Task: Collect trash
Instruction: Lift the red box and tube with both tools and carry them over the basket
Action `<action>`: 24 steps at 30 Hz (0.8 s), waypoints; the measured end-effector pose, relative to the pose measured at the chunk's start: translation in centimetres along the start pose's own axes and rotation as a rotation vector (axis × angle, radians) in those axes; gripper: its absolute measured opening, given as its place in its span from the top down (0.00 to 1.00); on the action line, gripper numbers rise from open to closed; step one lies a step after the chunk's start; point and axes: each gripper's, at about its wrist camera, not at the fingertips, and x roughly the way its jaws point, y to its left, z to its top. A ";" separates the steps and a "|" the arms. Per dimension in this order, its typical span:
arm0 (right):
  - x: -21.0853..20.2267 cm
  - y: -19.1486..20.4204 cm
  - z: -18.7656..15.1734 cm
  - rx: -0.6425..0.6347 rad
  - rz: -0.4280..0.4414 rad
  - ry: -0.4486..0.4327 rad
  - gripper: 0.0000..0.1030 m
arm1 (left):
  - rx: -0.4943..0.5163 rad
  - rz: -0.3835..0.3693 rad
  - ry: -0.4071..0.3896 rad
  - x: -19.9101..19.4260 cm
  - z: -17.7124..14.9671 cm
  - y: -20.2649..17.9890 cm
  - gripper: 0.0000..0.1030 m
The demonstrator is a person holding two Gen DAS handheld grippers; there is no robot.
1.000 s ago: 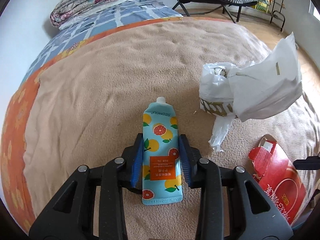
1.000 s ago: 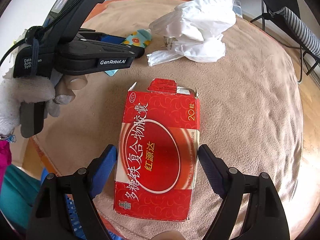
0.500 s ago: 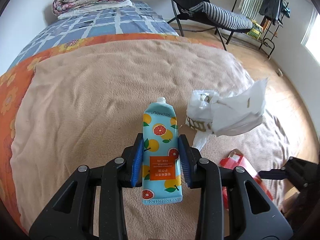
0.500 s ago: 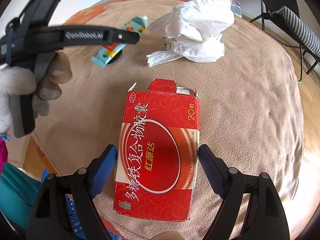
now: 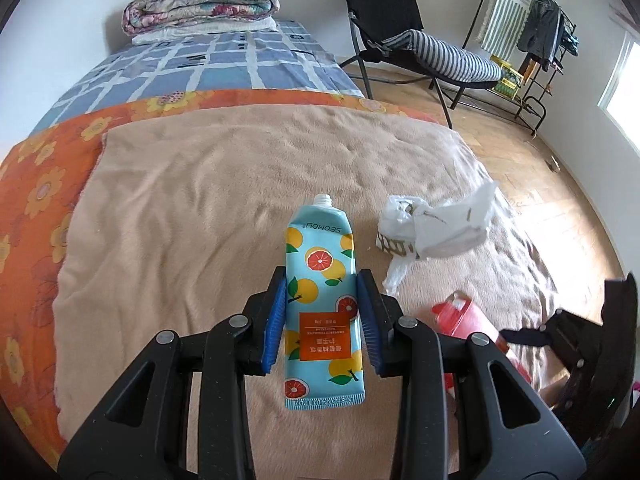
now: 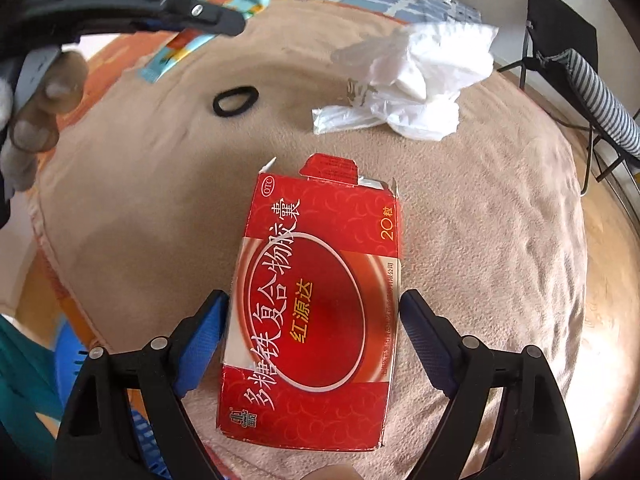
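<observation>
Left wrist: left tongs (image 5: 322, 316) clamp tube (image 5: 322, 304) — right tongs (image 6: 314, 328) grip red box (image 6: 316, 304).

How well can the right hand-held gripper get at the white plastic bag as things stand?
Probably not yet. The right hand-held gripper is shut on the red box, so it has no free grip. The white plastic bag lies further ahead on the blanket, with nothing between them.

The blue fruit-print tube (image 5: 322, 312) reads "SEOMOU" near its neck, upside down to the camera; its orange label's small print is illegible. The red carton (image 6: 316, 304) carries "OTC", "20粒", large white "多糖铁复合物胶囊" and yellow "红源达". The left claw's (image 6: 224, 20) black arm bears "GenRobot.AI"
</observation>
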 end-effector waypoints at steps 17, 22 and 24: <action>-5.7 1.3 -2.9 0.103 0.034 -0.112 0.16 | 0.062 -0.034 0.005 -7.3 -7.2 -1.8 0.67; -6.8 2.6 -4.3 0.102 0.039 -0.130 0.16 | 0.059 -0.046 0.015 -8.9 -10.1 -2.4 0.67; -7.3 3.2 -4.9 0.095 0.041 -0.136 0.16 | 0.059 -0.054 0.017 -9.6 -11.3 -2.6 0.67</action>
